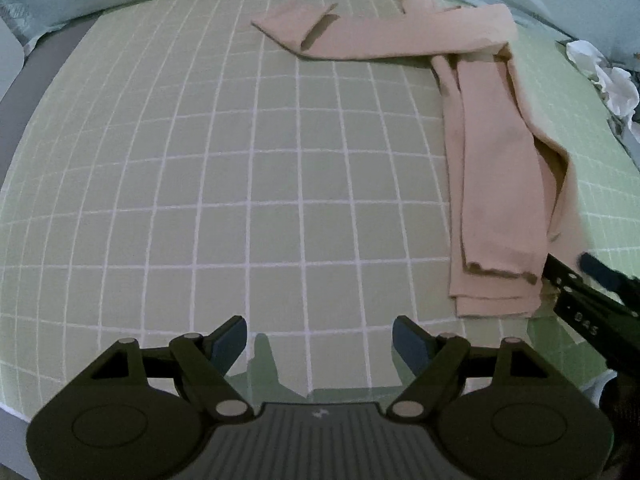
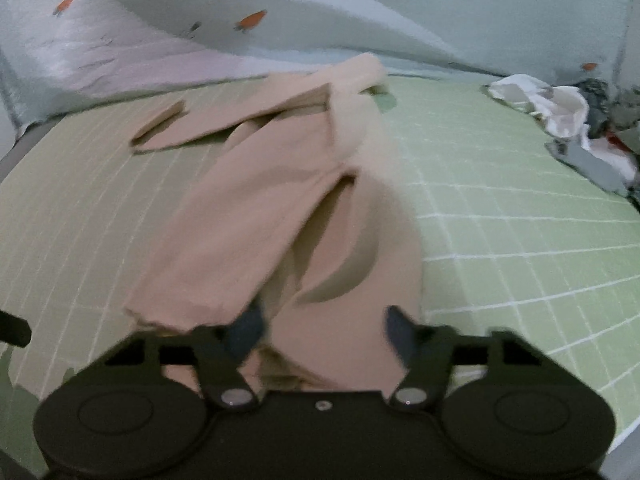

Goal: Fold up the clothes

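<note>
The left tool (image 1: 320, 338) hangs released over the green grid mat (image 1: 240, 184). The right tool (image 2: 324, 330) gapes around the peach trousers (image 2: 256, 216), not clenched.

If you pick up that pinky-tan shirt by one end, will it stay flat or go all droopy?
Probably droopy: the pinky-tan shirt already lies in soft folds and ripples on the green grid mat. It looks thin, so likely light. Its long sleeve would probably dangle and drag behind.
</note>
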Tool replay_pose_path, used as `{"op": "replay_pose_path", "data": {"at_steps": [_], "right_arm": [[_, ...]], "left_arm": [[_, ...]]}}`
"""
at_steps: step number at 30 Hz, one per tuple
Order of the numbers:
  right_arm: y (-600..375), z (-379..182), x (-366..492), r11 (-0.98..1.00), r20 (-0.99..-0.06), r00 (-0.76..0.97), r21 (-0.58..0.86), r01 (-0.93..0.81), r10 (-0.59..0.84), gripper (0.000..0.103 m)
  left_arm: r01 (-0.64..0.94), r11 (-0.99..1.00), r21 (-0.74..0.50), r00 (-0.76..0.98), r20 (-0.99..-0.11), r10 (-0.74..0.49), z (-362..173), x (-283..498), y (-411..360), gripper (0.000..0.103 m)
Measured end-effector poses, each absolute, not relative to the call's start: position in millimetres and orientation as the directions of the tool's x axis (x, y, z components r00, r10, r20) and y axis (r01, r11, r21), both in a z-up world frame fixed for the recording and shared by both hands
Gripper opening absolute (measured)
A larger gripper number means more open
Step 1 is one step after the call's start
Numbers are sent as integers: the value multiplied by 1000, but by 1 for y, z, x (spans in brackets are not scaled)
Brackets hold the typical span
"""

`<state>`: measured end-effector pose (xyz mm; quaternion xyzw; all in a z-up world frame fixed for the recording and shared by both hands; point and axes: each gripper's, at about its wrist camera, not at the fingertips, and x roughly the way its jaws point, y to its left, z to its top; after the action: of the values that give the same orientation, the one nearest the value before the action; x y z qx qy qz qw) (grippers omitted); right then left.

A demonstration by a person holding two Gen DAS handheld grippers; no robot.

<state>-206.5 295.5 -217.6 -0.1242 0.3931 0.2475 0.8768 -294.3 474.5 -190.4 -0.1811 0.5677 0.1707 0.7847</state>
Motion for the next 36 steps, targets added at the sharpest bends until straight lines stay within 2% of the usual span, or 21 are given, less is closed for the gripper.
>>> {"op": "replay_pose_path", "data": {"at_steps": [3, 4, 7, 14, 21, 22, 24, 26, 31, 33, 36], "right_arm": [[299, -219, -212, 829, -752, 558, -26, -558, 352, 33], [300, -219, -214, 824, -751, 556, -26, -566, 358, 21], [295, -214, -218, 830, -728, 578, -23, -557, 368, 5], [274, -166, -247, 810, -595, 671, -56, -583, 442, 5], [289, -203, -240, 758, -737, 518, -11, -652, 435, 6], [291, -208, -239, 751, -755, 494, -3, -661, 432, 7], [291, -212, -234, 741, -774, 451, 35, -670, 445, 16], [287, -206, -215, 757, -760, 463, 56, -651, 455, 53], [277, -193, -165, 793, -725, 501, 103, -600, 473, 71], [273, -187, -145, 806, -710, 516, 123, -579, 479, 72], [267, -179, -115, 823, -687, 539, 153, -548, 487, 67]], "left_arm": [[-468, 879, -93, 304, -951, 61, -189, -299, 474, 81], [-466, 880, -94, 306, -950, 60, -189, -300, 474, 81], [-464, 880, -100, 308, -950, 54, -189, -302, 472, 81], [-462, 877, -131, 311, -950, 21, -193, -301, 465, 81], [-453, 880, -145, 310, -951, 3, -194, -292, 458, 81], [-452, 880, -146, 310, -951, 1, -195, -291, 457, 81], [-454, 879, -147, 318, -948, 6, -193, -289, 458, 81], [-473, 868, -153, 327, -945, 11, -191, -285, 461, 81], [-540, 823, -180, 344, -939, 21, -189, -268, 477, 81], [-563, 806, -182, 352, -936, 34, -188, -258, 484, 81], [-594, 783, -182, 364, -929, 61, -185, -239, 495, 81]]}}
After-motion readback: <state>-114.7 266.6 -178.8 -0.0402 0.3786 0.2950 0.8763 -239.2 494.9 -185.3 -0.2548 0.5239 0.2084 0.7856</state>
